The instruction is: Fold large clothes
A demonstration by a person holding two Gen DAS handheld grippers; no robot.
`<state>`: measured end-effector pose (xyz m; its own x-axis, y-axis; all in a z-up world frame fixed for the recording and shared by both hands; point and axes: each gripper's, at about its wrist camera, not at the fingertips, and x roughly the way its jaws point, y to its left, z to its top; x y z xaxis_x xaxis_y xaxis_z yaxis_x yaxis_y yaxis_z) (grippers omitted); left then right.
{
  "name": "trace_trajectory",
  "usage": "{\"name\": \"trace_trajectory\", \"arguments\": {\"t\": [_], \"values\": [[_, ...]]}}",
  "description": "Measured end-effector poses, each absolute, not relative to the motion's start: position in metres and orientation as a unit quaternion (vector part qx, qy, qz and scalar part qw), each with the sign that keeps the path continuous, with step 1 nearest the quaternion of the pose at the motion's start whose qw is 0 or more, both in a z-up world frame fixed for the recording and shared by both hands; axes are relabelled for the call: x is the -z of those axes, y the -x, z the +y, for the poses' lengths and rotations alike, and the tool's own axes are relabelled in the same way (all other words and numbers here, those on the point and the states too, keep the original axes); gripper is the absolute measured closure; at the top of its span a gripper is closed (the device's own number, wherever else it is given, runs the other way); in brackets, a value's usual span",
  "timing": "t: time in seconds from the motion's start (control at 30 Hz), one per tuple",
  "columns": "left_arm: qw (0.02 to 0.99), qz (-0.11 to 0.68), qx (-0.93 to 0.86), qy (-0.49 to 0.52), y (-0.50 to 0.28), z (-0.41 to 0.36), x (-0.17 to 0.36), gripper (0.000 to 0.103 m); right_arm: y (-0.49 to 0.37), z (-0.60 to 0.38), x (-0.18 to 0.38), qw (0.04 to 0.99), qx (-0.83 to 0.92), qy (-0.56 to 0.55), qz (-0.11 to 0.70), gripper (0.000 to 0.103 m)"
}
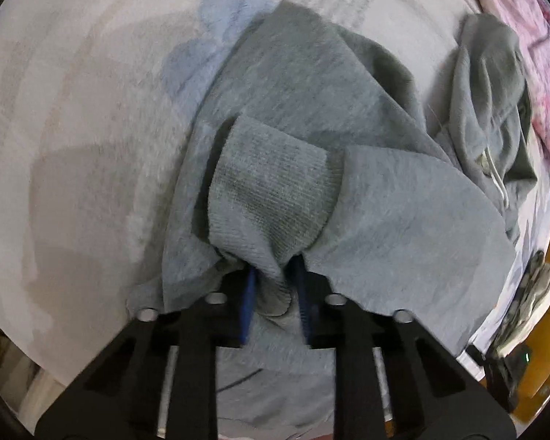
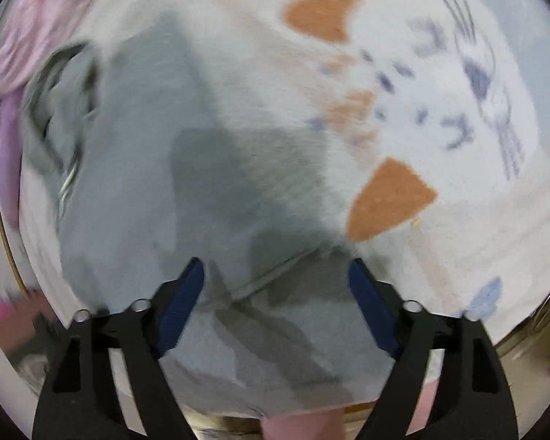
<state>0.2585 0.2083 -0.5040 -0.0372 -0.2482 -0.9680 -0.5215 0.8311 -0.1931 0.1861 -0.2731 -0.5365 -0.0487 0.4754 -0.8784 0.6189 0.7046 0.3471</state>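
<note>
The left gripper (image 1: 275,293) has its blue pads closed on the ribbed cuff (image 1: 271,198) of the grey hoodie (image 1: 311,84), the cuff bunching just ahead of the fingertips. The right gripper (image 2: 277,293) stands open above grey cloth, nothing pinched (this view is badly blurred). The likely trouble: the thick rib could slip from so small a bite, or the right jaws could close on a single layer and drag the fold askew. Beyond the left tongs the sleeve lies across the body; further right sits the hood (image 1: 491,84) with its white drawstring (image 1: 497,179). The patterned bedsheet (image 2: 403,73) spreads beyond, pink bedding (image 1: 531,55) crowding the far edge.
</note>
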Motion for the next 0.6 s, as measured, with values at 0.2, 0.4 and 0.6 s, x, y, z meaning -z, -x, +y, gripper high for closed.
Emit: {"name": "trace_trajectory", "arguments": {"t": [0.2,0.4,0.6], "values": [[0.638,0.73,-0.103,0.222,-0.259,0.192,0.485,0.091,-0.183,-0.282,0.536,0.565,0.096,-0.433,0.696,0.097],[0.642,0.747,-0.083,0.153,-0.27,0.161,0.5,0.086,-0.181,-0.29,0.548,0.575,0.107,-0.393,0.71,0.094],[0.65,0.751,-0.105,0.053,-0.264,0.152,0.458,0.054,-0.207,-0.28,0.476,0.636,0.083,-0.259,0.722,0.052]]}}
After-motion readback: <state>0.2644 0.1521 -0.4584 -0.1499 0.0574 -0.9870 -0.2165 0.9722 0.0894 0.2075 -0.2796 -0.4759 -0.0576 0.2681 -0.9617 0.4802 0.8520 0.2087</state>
